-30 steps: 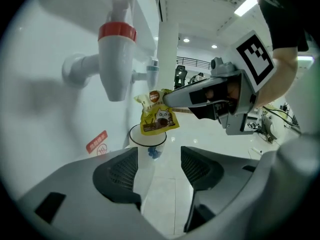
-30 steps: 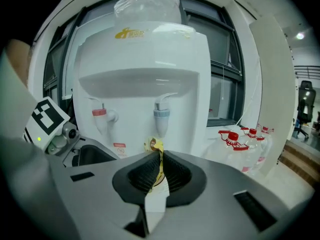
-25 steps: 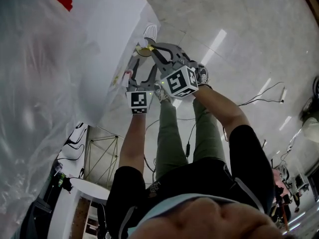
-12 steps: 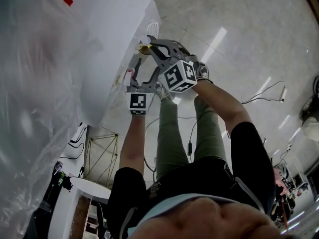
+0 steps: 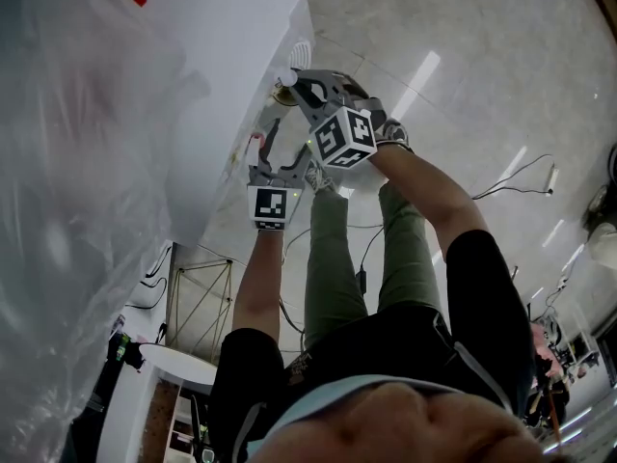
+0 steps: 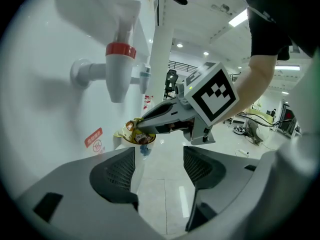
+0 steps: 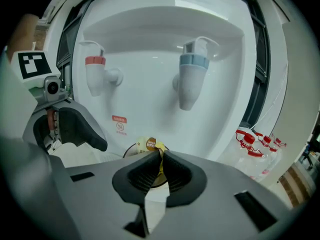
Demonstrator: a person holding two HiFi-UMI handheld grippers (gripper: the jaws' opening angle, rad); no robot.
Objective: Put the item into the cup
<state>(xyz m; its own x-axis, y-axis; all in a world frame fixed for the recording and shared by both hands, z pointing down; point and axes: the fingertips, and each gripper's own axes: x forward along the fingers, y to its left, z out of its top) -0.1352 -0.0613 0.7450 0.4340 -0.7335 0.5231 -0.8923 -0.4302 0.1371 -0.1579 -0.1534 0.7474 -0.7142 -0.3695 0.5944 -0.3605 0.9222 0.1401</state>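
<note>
The right gripper (image 7: 160, 156) has its jaws clamped almost together on a small yellow packet with a brown round label (image 7: 150, 145) – the thin packet sits squeezed between the ribbed pads (image 7: 175, 171), and its top pokes out past the fingertips on the far side. Just beyond it sits a round dark-rimmed cup (image 7: 126, 151), low in the recess of the white water dispenser (image 7: 150, 39). The packet hangs right at the cup's mouth; whether it touches the rim I cannot tell. Above, the red-capped tap (image 7: 95, 76) is on the left and the blue-capped tap (image 7: 191, 79) on the right.

To the left, the left gripper (image 6: 159, 154) has just been opening its jaws. They stand wide now, with only the pale floor showing between them. It looks across at the right gripper's tips and the packet (image 6: 136, 134), below the red-capped tap. It holds off, near but apart.

From the head view both grippers crowd the dispenser's front – the right gripper (image 5: 289, 83) farther in, the left gripper (image 5: 265, 138) nearer the person. Clear bottles with red caps (image 7: 252, 144) stand far right.
</note>
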